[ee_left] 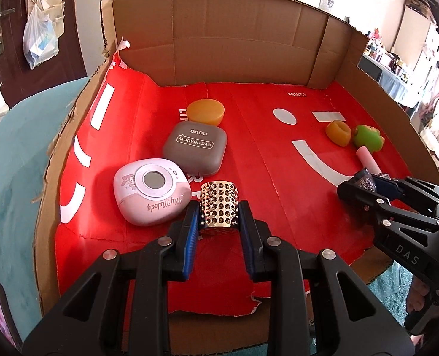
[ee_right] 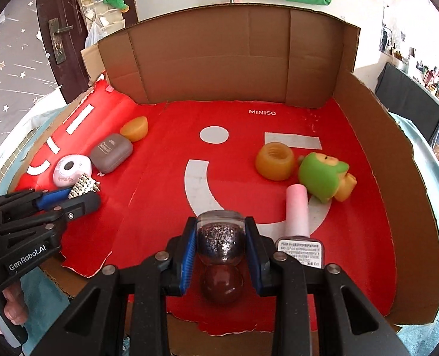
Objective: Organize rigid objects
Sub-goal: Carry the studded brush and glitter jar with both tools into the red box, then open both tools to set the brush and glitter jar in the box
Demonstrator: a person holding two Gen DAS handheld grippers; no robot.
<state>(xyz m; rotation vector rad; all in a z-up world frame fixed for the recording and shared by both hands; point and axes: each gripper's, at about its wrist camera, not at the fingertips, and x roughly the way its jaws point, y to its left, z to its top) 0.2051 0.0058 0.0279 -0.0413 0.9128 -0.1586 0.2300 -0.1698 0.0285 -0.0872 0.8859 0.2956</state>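
Closest to the left wrist camera, the left gripper (ee_left: 219, 207) clamps a studded gold cylinder (ee_left: 218, 206) beside the pink My Melody case (ee_left: 151, 191) on the red paper (ee_left: 249, 136). Across the cardboard tray (ee_left: 219, 29), the right gripper (ee_right: 221, 231) grasps a glitter-filled bottle (ee_right: 221, 237) next to a pink-capped bottle (ee_right: 298, 222).

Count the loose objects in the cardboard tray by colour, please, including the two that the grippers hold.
Orange: 2, the disc and the cup
Pink: 2, the case and the bottle
Grey: 1, the eye shadow box
Green: 1, the toy
Metallic: 1, the studded cuff
Dark glitter: 1, the jar
Total: 8
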